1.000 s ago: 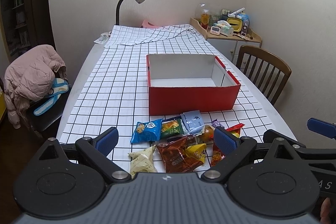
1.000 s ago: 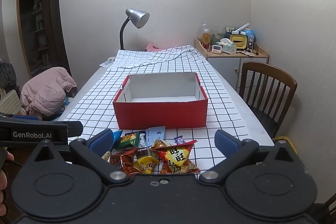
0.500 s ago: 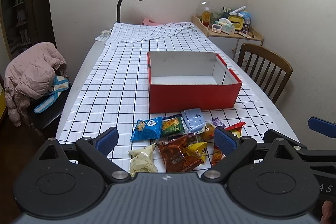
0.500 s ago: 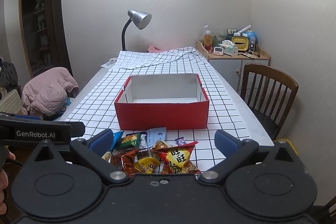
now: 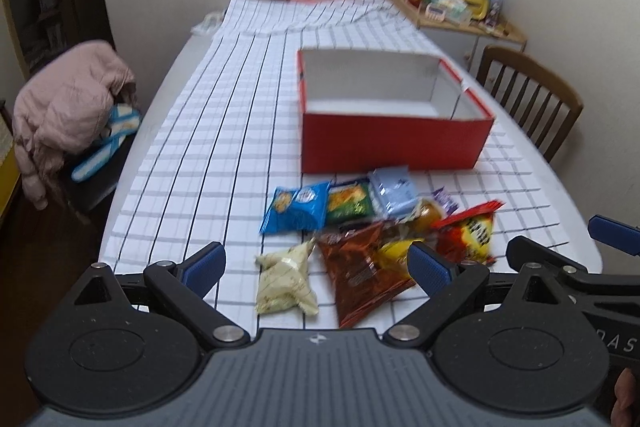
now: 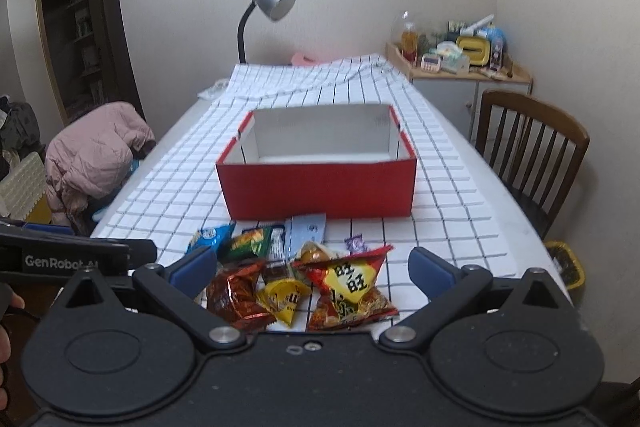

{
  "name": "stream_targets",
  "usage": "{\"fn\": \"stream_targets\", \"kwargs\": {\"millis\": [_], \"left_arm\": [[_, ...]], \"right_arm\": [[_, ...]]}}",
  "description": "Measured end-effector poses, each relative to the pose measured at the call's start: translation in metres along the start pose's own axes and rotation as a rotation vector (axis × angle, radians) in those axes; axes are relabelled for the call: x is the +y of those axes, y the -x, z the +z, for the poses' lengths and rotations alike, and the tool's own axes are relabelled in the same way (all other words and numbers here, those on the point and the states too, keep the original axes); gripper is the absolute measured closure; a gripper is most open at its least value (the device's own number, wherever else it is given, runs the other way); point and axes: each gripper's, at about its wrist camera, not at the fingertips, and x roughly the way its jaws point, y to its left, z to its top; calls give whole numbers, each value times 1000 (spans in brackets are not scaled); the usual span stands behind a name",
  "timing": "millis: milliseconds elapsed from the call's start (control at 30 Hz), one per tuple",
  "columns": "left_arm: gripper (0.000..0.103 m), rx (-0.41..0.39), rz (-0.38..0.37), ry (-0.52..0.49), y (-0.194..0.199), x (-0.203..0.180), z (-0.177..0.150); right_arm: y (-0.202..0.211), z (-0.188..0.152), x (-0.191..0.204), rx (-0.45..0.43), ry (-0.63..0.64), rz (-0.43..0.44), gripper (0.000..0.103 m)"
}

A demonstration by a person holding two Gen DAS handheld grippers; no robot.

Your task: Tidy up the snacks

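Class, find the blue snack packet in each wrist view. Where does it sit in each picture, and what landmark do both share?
Left wrist view: the blue snack packet lies centre, at the left end of the snack pile, just left of the green packet.
Right wrist view: it sits lower left, partly behind the right tool's finger.
Shared landmark: the red box, empty, behind the pile.
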Motion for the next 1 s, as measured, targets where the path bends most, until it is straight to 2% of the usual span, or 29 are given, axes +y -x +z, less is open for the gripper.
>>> {"fn": "stream_targets", "kwargs": {"millis": [167, 433, 733, 900, 1000], "left_arm": [[5, 78, 1, 51, -23, 10, 0], [6, 150, -89, 45, -57, -8, 4], [9, 234, -126, 101, -103, -16, 5], [31, 310, -136, 160, -126, -12, 4], [31, 320, -125, 187, -134, -9, 4]], "right_arm": [[-26, -2, -11, 74, -30, 3, 2], [-70, -10, -37, 166, -26, -6, 4], [-109, -19, -46, 243, 80, 40, 20], [-121, -19, -47, 266, 105, 71, 27], [-128, -19, -49, 275, 114, 78, 30]]}}
